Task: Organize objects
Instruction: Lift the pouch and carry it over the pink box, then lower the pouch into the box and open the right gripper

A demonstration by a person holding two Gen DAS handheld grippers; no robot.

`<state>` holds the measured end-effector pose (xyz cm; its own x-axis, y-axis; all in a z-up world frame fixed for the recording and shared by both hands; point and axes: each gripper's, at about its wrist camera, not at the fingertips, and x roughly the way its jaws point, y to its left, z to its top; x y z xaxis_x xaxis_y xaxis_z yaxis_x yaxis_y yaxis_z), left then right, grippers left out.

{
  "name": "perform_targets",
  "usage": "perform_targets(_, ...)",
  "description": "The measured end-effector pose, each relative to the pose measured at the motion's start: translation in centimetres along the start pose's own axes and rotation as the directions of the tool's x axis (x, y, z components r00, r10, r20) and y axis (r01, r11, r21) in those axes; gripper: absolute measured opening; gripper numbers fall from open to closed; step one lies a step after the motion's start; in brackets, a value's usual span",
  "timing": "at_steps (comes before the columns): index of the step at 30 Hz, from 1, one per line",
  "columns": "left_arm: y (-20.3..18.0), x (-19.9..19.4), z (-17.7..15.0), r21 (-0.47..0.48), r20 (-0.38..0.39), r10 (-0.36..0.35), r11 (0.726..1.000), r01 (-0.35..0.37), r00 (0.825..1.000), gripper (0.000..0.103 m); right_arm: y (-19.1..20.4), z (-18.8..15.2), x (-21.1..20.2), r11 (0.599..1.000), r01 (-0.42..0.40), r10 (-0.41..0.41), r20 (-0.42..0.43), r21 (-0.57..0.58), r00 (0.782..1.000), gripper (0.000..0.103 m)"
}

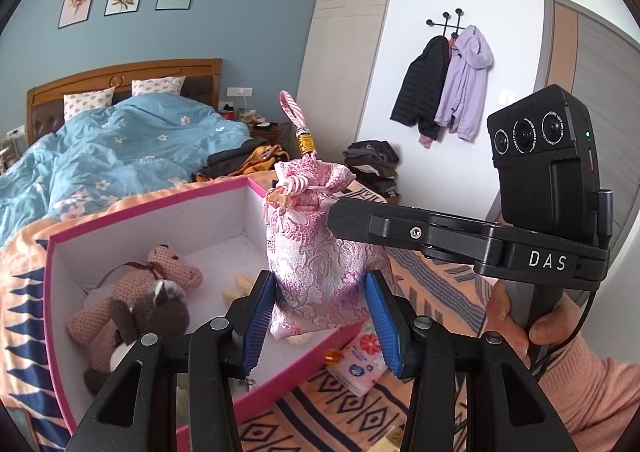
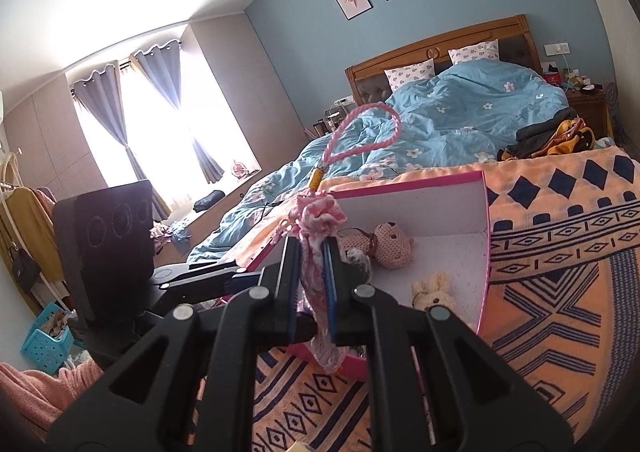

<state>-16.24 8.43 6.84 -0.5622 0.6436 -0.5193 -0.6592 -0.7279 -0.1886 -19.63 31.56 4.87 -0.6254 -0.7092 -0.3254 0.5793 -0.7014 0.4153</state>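
A pink brocade pouch [image 1: 316,252] with a pink cord loop and gold bead hangs upright over the near edge of a pink-rimmed white box [image 1: 160,215]. My right gripper [image 2: 312,284] is shut on the pouch [image 2: 320,252]; in the left wrist view its body [image 1: 440,236] reaches in from the right. My left gripper [image 1: 320,316] is open, its blue pads either side of the pouch's lower part, with a small gap on each side. In the box lie a pink knitted bear [image 1: 160,272], a brown plush [image 1: 156,312] and a cream bunny [image 2: 434,290].
The box [image 2: 486,236] sits on an orange and navy patterned blanket [image 2: 560,292]. A floral tissue pack [image 1: 360,364] lies beside the box. A bed with a blue quilt [image 1: 120,155] is behind. Clothes are piled near the wall [image 1: 372,167].
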Motion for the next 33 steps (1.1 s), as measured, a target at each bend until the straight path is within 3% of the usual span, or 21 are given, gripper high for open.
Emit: perform_targets(33,3.3,3.9,1.6,-0.034,-0.081,0.078,0.996,-0.08,0.994,0.047,-3.7,1.3,4.9,0.998,0.041,-0.038,-0.062,0.05,0.997,0.013)
